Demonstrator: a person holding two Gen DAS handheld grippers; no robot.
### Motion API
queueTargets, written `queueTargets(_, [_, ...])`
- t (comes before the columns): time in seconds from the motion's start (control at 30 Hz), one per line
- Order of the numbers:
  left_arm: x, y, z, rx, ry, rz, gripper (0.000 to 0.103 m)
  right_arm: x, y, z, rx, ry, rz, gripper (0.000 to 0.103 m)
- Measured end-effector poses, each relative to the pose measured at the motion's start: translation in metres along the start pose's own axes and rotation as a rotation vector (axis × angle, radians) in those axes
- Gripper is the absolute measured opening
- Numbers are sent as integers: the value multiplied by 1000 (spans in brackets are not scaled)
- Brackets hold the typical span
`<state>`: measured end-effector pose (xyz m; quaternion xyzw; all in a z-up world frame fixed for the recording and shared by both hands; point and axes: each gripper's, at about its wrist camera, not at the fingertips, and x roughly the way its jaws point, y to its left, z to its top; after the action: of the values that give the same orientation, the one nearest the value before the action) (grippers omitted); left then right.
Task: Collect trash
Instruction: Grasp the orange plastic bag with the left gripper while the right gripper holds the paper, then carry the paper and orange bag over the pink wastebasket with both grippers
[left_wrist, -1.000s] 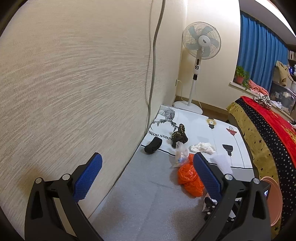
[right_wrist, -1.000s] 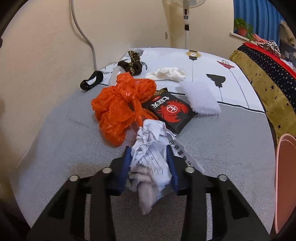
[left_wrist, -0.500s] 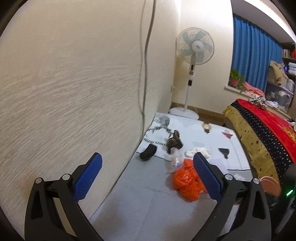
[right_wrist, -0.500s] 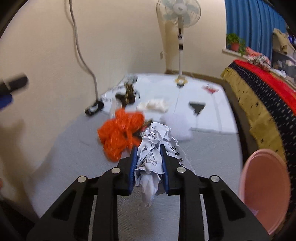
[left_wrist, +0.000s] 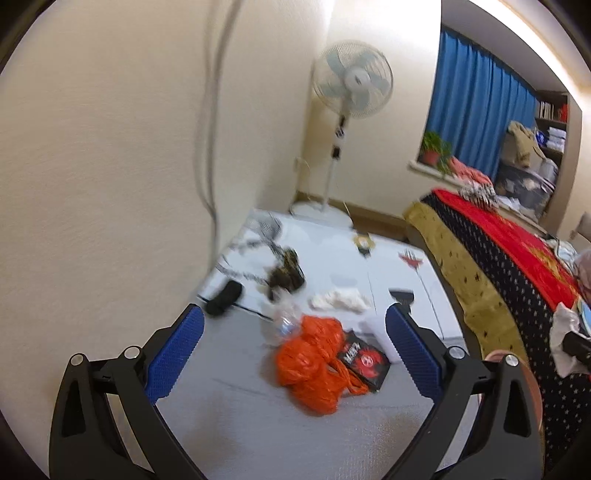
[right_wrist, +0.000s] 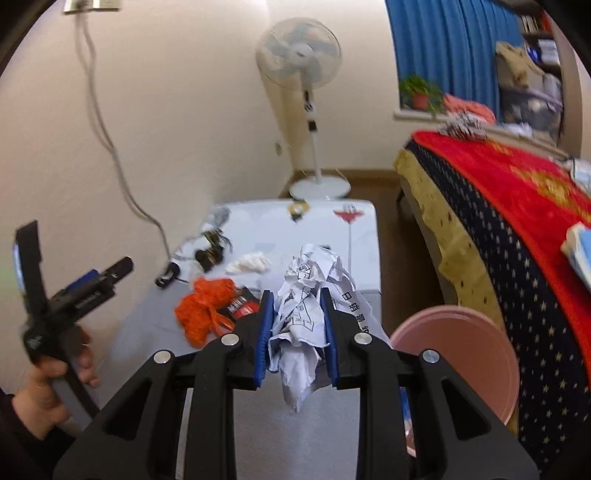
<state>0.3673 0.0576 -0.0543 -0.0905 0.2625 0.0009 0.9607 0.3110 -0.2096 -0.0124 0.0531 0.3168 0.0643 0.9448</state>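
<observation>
Grey floor mat (left_wrist: 229, 417) along a cream wall (left_wrist: 110, 147), white printed sheet (left_wrist: 332, 258) beyond at 12 o'clock. Scattered there: orange bag (left_wrist: 314, 369) touching a black-red box (left_wrist: 364, 360), white rag (left_wrist: 340, 300), black strap (left_wrist: 223, 297). Standing fan (right_wrist: 299, 62) in the far corner, blue curtain (right_wrist: 443, 48) at 1 o'clock, bed with red cover (right_wrist: 517, 192) at 3 o'clock. Right gripper (right_wrist: 297, 325) jaws clamped on crumpled paper (right_wrist: 310, 291), held above the floor, pink bin (right_wrist: 454, 354) just beside at 4 o'clock. Left gripper (left_wrist: 293, 350) jaws spread wide, holding nothing.
</observation>
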Motion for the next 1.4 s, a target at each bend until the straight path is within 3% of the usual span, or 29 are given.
queueTargets(0.17, [51,-13,-22,36,18,-2,95,17,-17,1,8,48,-30,25])
queueTargets(0.3, [85,-16,-32,-1,60,-9,94,23,-21,0,6,61,-30,25])
queueTargets(0.53, [117,-15,-54,57,139,24,68,25,-20,1,-9,71,-25,26])
queueTargets(0.63, [124,-14,-58,60,181,1,50,26,-18,0,-8,77,-25,26])
queueTargets(0.9, [118,-16,-56,69,144,-5,36,28,-14,-2,-33,84,-33,26])
queueTargets(0.93, [117,-16,-56,76,139,-5,18,27,-15,-2,-35,83,-34,26])
queueTargets(1.03, [110,-19,-49,74,126,-24,13,28,-16,-3,-46,80,-43,26])
queueTargets(1.07, [104,-20,-44,65,110,-42,7,28,-15,-3,-49,79,-46,26])
queueTargets(1.4, [14,-42,1,102,-25,-145,5,14,-17,-1,-44,36,-29,26])
